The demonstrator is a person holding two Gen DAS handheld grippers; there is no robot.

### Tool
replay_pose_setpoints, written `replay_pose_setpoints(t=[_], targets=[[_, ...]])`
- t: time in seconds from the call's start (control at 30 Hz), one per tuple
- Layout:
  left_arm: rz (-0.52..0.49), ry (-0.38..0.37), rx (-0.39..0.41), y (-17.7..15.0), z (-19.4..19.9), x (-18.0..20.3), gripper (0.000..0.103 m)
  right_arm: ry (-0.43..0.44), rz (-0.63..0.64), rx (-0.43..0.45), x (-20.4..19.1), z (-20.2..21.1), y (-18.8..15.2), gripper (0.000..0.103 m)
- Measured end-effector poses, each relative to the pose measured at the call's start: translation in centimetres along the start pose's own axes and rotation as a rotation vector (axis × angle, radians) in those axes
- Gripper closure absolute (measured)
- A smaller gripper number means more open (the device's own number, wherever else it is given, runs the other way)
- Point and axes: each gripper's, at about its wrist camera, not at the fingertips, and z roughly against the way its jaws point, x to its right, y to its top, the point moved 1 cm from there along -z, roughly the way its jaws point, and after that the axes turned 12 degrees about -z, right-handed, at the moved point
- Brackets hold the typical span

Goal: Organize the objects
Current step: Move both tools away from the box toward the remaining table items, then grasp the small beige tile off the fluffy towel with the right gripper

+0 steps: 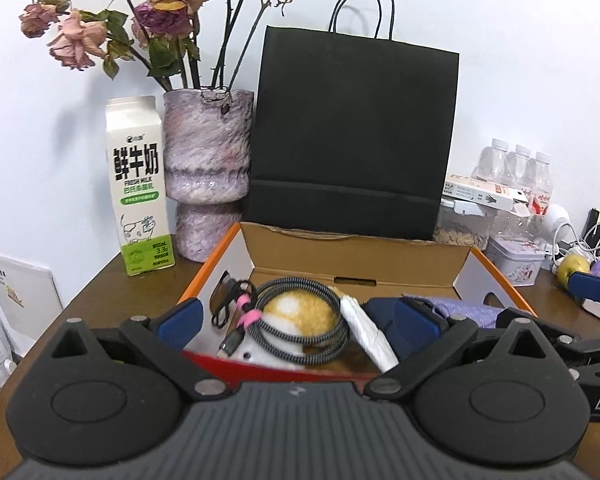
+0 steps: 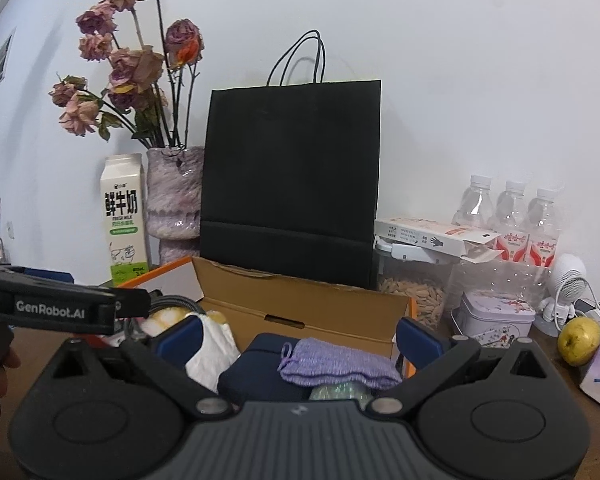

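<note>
An open cardboard box (image 1: 356, 252) with orange edges sits on the wooden table. In it lie a coiled braided cable (image 1: 300, 320) on a white-and-yellow plush toy (image 1: 304, 308), a black cable (image 1: 228, 300), a white folded packet (image 1: 368, 332), a navy pouch (image 2: 260, 364) and a purple knitted pouch (image 2: 336, 364). My left gripper (image 1: 296, 320) is open over the near left part of the box, its fingers either side of the coiled cable. My right gripper (image 2: 300, 340) is open over the near right part, around the purple pouch. Neither holds anything.
Behind the box stand a black paper bag (image 1: 352, 140), a purple vase (image 1: 208, 176) of dried roses and a milk carton (image 1: 138, 188). At the right are water bottles (image 2: 508, 212), a jar of seeds (image 2: 416, 292), a tin (image 2: 496, 316), a yellow fruit (image 2: 580, 340) and a small white fan (image 2: 568, 288).
</note>
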Motion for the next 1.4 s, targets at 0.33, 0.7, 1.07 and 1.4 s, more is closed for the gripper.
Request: replay_pose_setpoints(t=[0.33,0.7,1.07,1.4], targets=[[0.008,-0.013,-0.020,-2.5,3.9,-0.1,0.000,0.006,-0.002,-0.013,-0.5,4.0,-1.5,0.000],[-0.040,-0.005,-0.030,-5.9,8.7,0.7,0.000,0.031,0.025,-0.019,-2.3,9.3,-4.3,0.000],[-0.021,-0.022,-0.073,-9.7,12.6,-0.4,0.000,0.028,0.035,-0.058,-3.7,13.4,-8.0,0.000],[0.005,-0.028,-0.090,-11.1,13.6,-1.4,0.000,0.013,0.115,-0.131,-6.6,12.2,-10.4,0.025]])
